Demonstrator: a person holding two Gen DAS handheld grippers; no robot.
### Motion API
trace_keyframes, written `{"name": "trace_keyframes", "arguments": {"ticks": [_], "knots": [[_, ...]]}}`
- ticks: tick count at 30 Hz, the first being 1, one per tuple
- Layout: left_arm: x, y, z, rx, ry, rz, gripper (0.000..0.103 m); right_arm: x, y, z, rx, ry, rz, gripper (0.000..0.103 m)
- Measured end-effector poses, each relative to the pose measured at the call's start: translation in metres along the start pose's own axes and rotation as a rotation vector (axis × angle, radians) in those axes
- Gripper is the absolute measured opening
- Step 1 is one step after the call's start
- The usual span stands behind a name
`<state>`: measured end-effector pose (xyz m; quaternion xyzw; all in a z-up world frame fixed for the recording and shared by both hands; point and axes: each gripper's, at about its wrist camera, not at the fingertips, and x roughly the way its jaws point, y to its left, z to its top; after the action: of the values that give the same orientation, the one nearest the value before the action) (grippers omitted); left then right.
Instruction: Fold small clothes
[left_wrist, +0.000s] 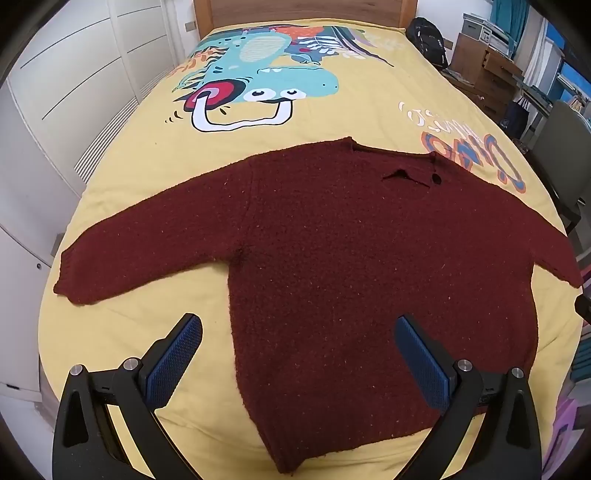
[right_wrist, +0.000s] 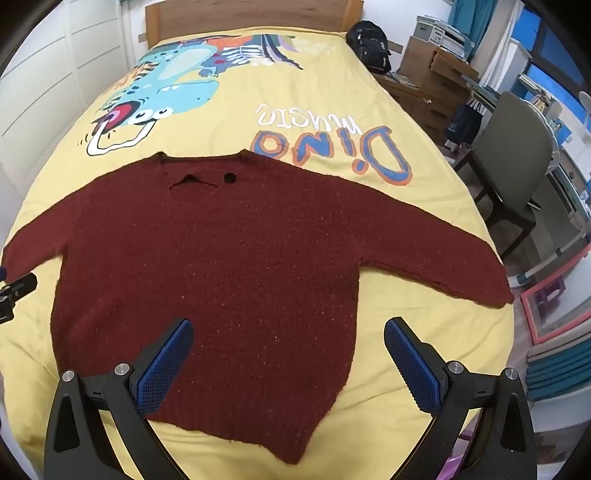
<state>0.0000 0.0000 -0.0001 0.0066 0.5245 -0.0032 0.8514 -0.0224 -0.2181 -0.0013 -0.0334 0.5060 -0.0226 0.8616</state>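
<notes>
A dark red knitted sweater (left_wrist: 351, 266) lies flat on the yellow bed cover, both sleeves spread out, neck towards the headboard. It also shows in the right wrist view (right_wrist: 221, 266). My left gripper (left_wrist: 299, 328) is open and empty above the sweater's lower left hem edge. My right gripper (right_wrist: 288, 332) is open and empty above the lower right hem edge. The left sleeve cuff (left_wrist: 70, 284) lies near the bed's left side. The right sleeve cuff (right_wrist: 495, 288) lies near the right side.
The yellow bed cover (left_wrist: 332, 110) carries a dinosaur print. A wooden headboard (right_wrist: 243, 14) is at the back. White wardrobe doors (left_wrist: 74, 74) stand left. A grey chair (right_wrist: 517, 166), a wooden desk (right_wrist: 432, 74) and a black backpack (right_wrist: 369, 44) stand right.
</notes>
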Motion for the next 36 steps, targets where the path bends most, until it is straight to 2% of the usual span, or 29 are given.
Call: {"name": "trace_keyframes", "arguments": {"ticks": [12,17,36], "knots": [[0.0,0.007,-0.006,0.005,-0.004,-0.006,0.102,0.002,0.002,0.001,-0.007,0.006,-0.003,0.103],[0.004,-0.004,-0.003,0.009,-0.004,0.001,0.102,0.002,0.002,0.001,-0.01,0.011,-0.007,0.103],[0.004,-0.007,-0.002,0.016,-0.004,0.003,0.102,0.006,0.004,0.002,-0.021,0.017,-0.004,0.103]]}}
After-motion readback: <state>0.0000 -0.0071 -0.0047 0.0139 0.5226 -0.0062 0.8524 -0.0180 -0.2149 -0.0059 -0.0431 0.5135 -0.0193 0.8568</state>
